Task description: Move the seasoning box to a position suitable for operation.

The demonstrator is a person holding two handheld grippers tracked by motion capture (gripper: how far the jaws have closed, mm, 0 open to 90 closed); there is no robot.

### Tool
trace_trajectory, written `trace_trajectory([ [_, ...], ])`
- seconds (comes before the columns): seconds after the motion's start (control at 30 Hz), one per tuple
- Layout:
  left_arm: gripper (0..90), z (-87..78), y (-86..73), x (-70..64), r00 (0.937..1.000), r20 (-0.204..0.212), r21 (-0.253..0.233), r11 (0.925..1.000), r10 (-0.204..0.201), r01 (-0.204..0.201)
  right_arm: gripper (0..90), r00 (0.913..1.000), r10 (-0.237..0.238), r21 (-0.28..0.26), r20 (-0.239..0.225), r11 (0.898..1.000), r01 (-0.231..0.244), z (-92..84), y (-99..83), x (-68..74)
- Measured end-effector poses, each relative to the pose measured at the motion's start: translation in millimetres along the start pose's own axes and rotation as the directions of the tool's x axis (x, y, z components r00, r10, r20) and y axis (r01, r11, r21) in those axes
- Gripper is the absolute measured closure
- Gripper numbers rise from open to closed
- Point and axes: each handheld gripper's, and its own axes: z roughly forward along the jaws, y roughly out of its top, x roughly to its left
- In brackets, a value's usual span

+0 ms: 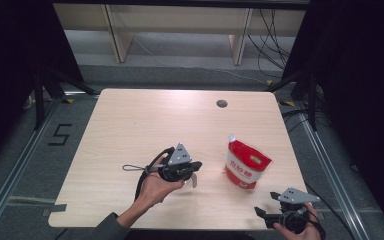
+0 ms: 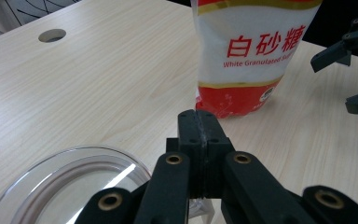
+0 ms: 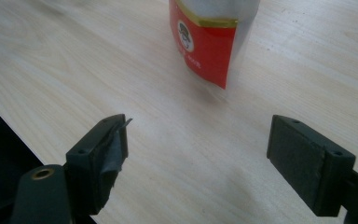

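Observation:
A red and white pouch of white granulated sugar (image 1: 247,165) stands upright on the wooden table (image 1: 145,125), right of centre. A hand holds my left gripper (image 1: 196,167) just left of the pouch. Its jaws are pressed together (image 2: 199,122), and a clear round plastic cup (image 2: 70,184) hangs at their underside, its edge running in under the jaws. In the left gripper view the pouch (image 2: 249,51) stands close ahead. My right gripper (image 1: 263,216) sits near the table's front right corner, open and empty (image 3: 198,154), pointing at the pouch's base (image 3: 205,42).
A round cable hole (image 1: 222,103) lies at the table's back, right of centre. The left gripper's cable (image 1: 132,168) loops on the table to the left of the hand. Metal rails and floor cables run beside the table's right edge (image 1: 325,150).

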Motion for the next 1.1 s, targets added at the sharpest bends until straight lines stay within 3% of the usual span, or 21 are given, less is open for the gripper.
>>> trace_trajectory([
  [0.1, 89.3, 3.3, -2.3, -0.4, 0.9999, 0.013, 0.020, 0.9998, 0.003, -0.003, 21.1, 1.0000, 0.000, 0.006, -0.010, 1.000, 0.000, 0.2, 0.5, 1.4],
  [0.17, 89.3, 3.1, -2.9, 0.4, 0.9995, -0.002, 0.038, 0.9988, 0.030, -0.030, 21.1, 0.9999, 0.011, 0.010, -0.009, 1.000, -0.011, -0.8, 0.7, 3.1],
  [0.23, 89.3, 4.4, -3.7, 0.3, 1.0000, 0.004, 0.027, 0.9996, 0.007, -0.007, 21.1, 0.9999, 0.011, 0.008, -0.007, 1.000, -0.011, -0.6, 0.6, 3.1],
  [0.27, 89.2, 3.2, -3.3, 2.5, 0.9996, 0.001, 0.035, 0.9990, 0.026, -0.026, 21.1, 0.9999, 0.013, 0.006, -0.006, 1.000, -0.012, -0.4, 0.5, 3.3],
  [0.33, 89.1, 2.7, -3.6, 3.4, 0.9994, -0.016, 0.043, 0.9987, 0.029, -0.028, 21.1, 1.0000, -0.006, 0.006, -0.008, 1.000, 0.006, -0.3, 0.7, 1.7],
  [0.53, 89.1, 2.6, -3.7, 3.7, 0.9996, -0.007, 0.039, 0.9989, 0.026, -0.026, 21.1, 0.9999, 0.008, 0.009, -0.010, 1.000, -0.008, 0.0, 0.2, 3.2],
  [0.63, 89.1, 1.1, -3.6, 4.2, 0.9995, -0.007, 0.050, 0.9983, 0.030, -0.030, 21.1, 0.9997, -0.017, 0.002, -0.019, 1.000, 0.017, 1.1, 0.5, 1.5],
  [0.73, 89.1, 1.1, -3.7, 2.3, 0.9999, 0.006, 0.048, 0.9987, 0.015, -0.015, 21.1, 0.9998, 0.010, 0.011, -0.016, 1.000, -0.010, 0.6, 0.2, 4.0],
  [0.8, 89.0, -0.5, -2.3, 2.3, 0.9987, 0.021, 0.070, 0.9964, 0.046, -0.047, 21.1, 0.9998, 0.013, 0.011, -0.015, 1.000, -0.013, 0.8, 0.3, 4.1],
  [0.83, 89.0, -0.2, -2.6, 1.1, 0.9992, 0.015, 0.068, 0.9969, 0.038, -0.039, 21.1, 0.9998, 0.014, 0.012, -0.014, 1.000, -0.013, 0.8, 0.3, 4.2],
  [0.9, 88.5, -1.5, -1.2, 0.6, 0.9980, 0.017, 0.086, 0.9943, 0.062, -0.063, 21.1, 0.9993, 0.028, 0.020, -0.024, 0.999, -0.027, 0.5, 0.3, 5.5],
  [0.93, 88.5, -1.6, -1.0, -0.9, 0.9983, 0.017, 0.085, 0.9948, 0.055, -0.056, 21.2, 0.9999, 0.009, 0.011, -0.015, 1.000, -0.009, 0.6, 0.3, 4.6],
  [0.97, 88.5, -2.6, -0.2, -0.2, 0.9967, 0.027, 0.100, 0.9918, 0.077, -0.079, 21.2, 0.9998, 0.010, 0.010, -0.015, 1.000, -0.010, 0.6, 0.4, 4.7],
  [1.1, 88.7, -5.8, 1.6, -3.4, 0.9947, 0.044, 0.136, 0.9859, 0.093, -0.098, 21.2, 0.9992, 0.025, 0.016, -0.031, 1.000, -0.025, 1.0, 0.4, 5.6],
])
